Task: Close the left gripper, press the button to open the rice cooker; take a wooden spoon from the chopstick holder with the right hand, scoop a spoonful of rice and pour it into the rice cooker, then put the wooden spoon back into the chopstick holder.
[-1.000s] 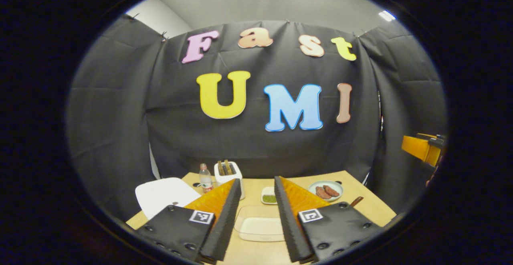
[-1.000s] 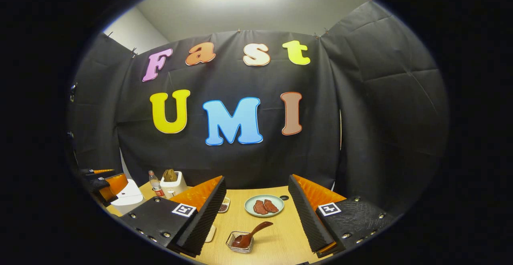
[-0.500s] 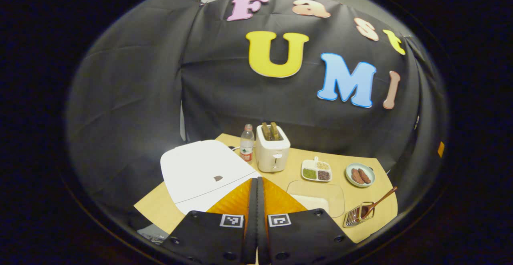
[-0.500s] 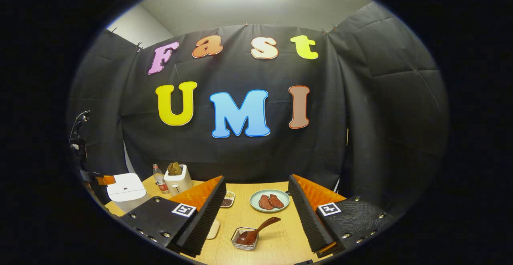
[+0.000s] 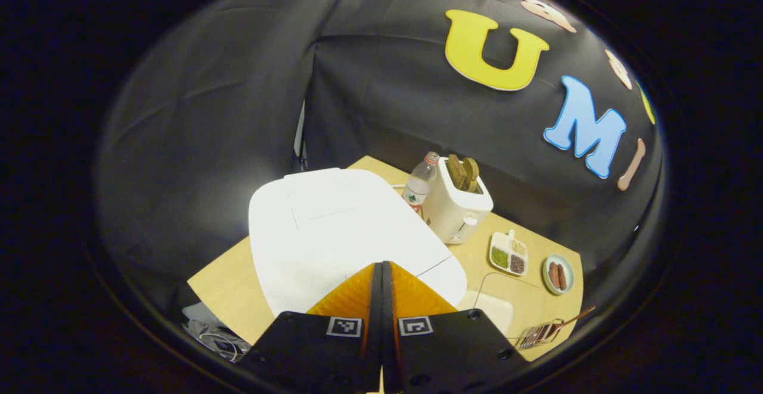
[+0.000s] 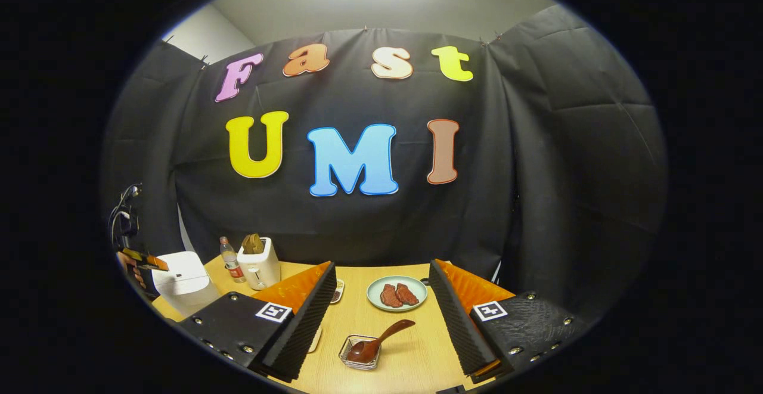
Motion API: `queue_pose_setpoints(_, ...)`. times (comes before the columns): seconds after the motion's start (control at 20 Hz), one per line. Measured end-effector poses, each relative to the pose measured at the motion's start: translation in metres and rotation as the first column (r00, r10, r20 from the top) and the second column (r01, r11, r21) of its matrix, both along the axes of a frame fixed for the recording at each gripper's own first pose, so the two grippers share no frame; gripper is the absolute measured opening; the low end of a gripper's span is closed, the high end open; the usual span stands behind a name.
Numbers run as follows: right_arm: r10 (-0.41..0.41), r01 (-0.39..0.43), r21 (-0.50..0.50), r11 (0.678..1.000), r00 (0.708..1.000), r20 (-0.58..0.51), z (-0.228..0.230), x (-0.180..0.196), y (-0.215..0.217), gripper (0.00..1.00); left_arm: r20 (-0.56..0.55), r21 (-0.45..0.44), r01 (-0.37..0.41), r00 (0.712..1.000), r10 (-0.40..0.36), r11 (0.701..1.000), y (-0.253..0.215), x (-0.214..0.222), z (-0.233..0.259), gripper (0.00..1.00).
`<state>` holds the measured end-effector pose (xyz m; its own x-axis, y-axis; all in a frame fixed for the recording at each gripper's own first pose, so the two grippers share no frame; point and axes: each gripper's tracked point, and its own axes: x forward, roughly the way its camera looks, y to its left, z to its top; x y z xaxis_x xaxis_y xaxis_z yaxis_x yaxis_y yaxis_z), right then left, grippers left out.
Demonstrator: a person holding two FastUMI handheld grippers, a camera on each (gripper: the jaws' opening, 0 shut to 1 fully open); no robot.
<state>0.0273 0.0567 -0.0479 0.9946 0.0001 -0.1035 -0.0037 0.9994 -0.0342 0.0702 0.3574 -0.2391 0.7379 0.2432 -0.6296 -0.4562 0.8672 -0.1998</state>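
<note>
Black cloth walls enclosed a light wooden table (image 6: 411,358) on which the items stood. At the table's left end sat the white rice cooker (image 5: 334,233), lid down; in the left gripper view it lay directly ahead of the left gripper (image 5: 381,275), whose two fingers were pressed flat together with nothing between them, tips over the cooker's front edge. Whether they touched the lid could not be told. In the right gripper view the same cooker (image 6: 185,281) appeared at far left, with the left gripper (image 6: 143,260) just above it. Behind the cooker stood a plastic bottle (image 5: 419,180) and a white toaster (image 5: 458,209) holding two slices. Farther right lay a divided dish (image 5: 508,254) of grains, a clear container of rice (image 5: 495,310) and a small plate (image 6: 397,293) with reddish pieces. The right gripper (image 6: 381,310) hung with its fingers spread wide, empty. Between them, lower on the table, the wooden spoon (image 6: 375,341) rested bowl-down in the wire chopstick holder (image 6: 359,353), handle slanting up to the right.
</note>
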Motion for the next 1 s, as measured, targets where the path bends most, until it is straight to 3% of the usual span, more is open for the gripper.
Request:
queue_pose_setpoints(0.25, -0.024, 0.024, -0.016, 1.0, 1.0, -0.015, -0.004, 0.007, -0.006, 0.95, -0.085, 0.024, 0.005, 0.996, -0.003, 1.0, 0.005, 0.01, -0.035, 0.09)
queue_pose_setpoints(0.4, -0.027, 0.027, -0.007, 1.0, 0.999, -0.018, -0.004, 0.008, -0.005, 0.95, -0.069, 0.092, 0.004, 0.998, 0.002, 0.996, 0.009, 0.017, -0.023, 0.09)
queue_pose_setpoints(0.5, -0.018, 0.018, -0.016, 1.0, 1.0, -0.013, -0.003, 0.009, -0.003, 0.95, -0.009, 0.207, -0.003, 1.0, 0.005, 0.978, 0.016, 0.02, 0.009, 0.09)
queue_pose_setpoints(0.65, 0.002, -0.002, -0.014, 1.0, 1.0, -0.005, -0.001, 0.01, 0.001, 0.95, 0.175, 0.357, -0.065, 0.985, 0.002, 0.932, 0.016, 0.022, 0.096, 0.09)
queue_pose_setpoints(0.7, 0.009, -0.009, -0.008, 1.0, 1.0, -0.002, 0.0, 0.01, 0.002, 0.95, 0.23, 0.354, -0.063, 0.973, -0.021, 0.933, 0.004, 0.02, 0.117, 0.19)
queue_pose_setpoints(0.85, 0.037, -0.037, 0.009, 0.999, 0.999, 0.013, 0.003, 0.009, 0.008, 0.95, 0.352, 0.389, -0.077, 0.933, -0.071, 0.918, -0.027, -0.003, 0.174, 0.98)
queue_pose_setpoints(1.0, 0.065, -0.065, 0.016, 0.998, 0.998, 0.018, 0.0, 0.007, 0.011, 0.95, 0.43, 0.423, -0.051, 0.89, -0.151, 0.905, -0.068, -0.025, 0.205, 0.99)
